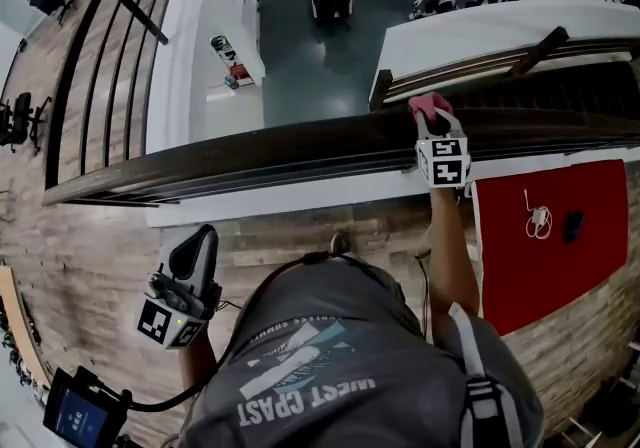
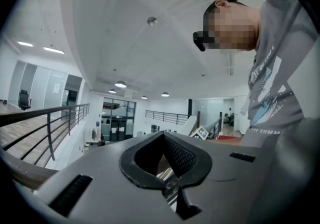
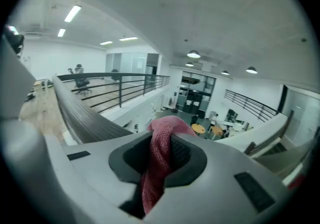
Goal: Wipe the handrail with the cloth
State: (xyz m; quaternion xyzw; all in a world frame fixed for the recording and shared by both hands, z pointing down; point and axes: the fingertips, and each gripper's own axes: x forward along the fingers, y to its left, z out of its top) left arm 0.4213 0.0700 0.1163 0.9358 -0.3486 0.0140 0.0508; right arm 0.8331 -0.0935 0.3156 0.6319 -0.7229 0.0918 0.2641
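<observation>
**Cloth pinched at the rail**

Cloth (image 3: 159, 168), pink and knitted, looked soft, light and limp. It would fold rather than push, so a hold on a bunched fold suited it best. The right gripper (image 1: 437, 126) was closed on such a fold, with a wad bulging past its tips and a tail hanging behind. That wad sat at the dark handrail (image 1: 280, 151), which ran off to this gripper's left. The left gripper (image 1: 190, 261) was closed on nothing, well apart from the rail.
</observation>
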